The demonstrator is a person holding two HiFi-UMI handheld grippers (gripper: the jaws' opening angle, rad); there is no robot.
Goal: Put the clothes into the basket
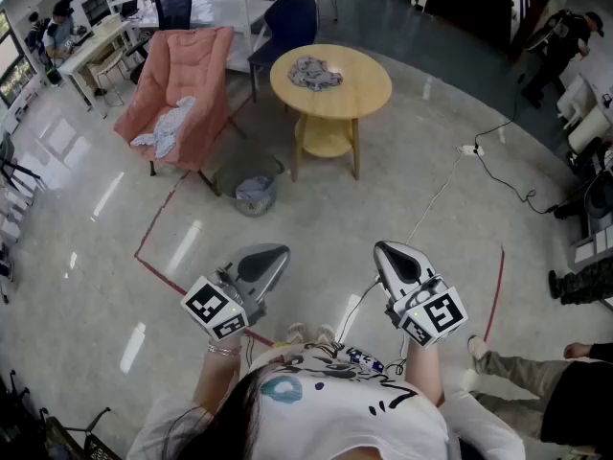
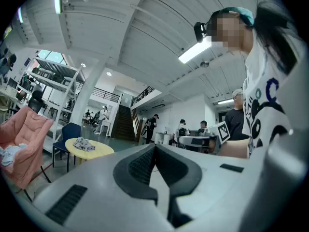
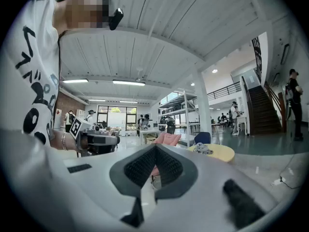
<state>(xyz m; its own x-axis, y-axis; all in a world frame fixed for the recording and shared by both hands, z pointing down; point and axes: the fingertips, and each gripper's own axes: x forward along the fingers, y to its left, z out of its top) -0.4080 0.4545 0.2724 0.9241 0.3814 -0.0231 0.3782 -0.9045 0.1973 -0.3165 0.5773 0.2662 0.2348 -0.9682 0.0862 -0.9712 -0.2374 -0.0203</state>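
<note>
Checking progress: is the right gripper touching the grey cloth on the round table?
Apart. The head view shows a stretch of floor between the right gripper and the grey cloth lying on the round table.

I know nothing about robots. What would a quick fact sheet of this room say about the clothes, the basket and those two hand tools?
Place: large hall with a glossy floor
Left gripper: jaws together, nothing held
Right gripper: jaws together, nothing held
Basket: on the floor between the pink chair and the round table; something bluish-grey seems to lie inside
Grey patterned cloth: on the round table
Pale cloth: on the pink chair's seat
Task state: both cloths not yet picked up
</note>
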